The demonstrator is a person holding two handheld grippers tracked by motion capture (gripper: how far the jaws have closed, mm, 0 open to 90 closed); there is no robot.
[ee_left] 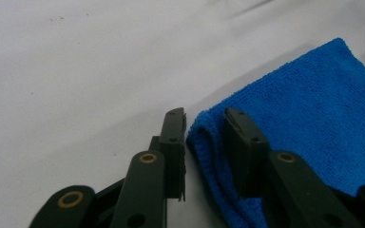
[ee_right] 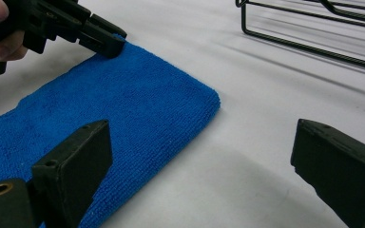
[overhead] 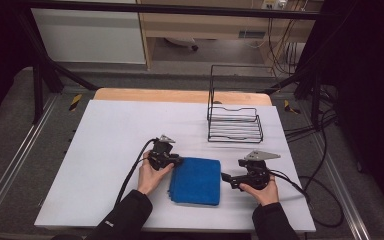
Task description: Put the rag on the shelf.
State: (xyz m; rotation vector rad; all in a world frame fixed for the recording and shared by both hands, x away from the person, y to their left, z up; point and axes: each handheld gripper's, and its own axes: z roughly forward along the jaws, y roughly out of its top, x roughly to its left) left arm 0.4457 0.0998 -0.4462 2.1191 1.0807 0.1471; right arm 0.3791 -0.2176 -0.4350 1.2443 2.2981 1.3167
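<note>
High view, left to right: a person's left hand (overhead: 151, 176) brings the left gripper (overhead: 176, 161) to the upper left corner of a folded blue cloth (overhead: 196, 181) at centre frame, low on the white table (overhead: 110, 140). Left gripper view puts the cloth's rolled edge between the jaws, which stand slightly apart around the fold, one jaw on the table side and one over the cloth; whether they already pinch it cannot be told. The placement suggests a grip on that corner, perhaps to lift or unfold the cloth. Right of the cloth, the right gripper (overhead: 228, 178) points at its right edge, near but not touching; right gripper view shows its jaws spread wide, one over the cloth's near edge and the other over bare table, seemingly ready to take that side. A black wire rack (overhead: 234, 122) stands empty at upper right.
</note>
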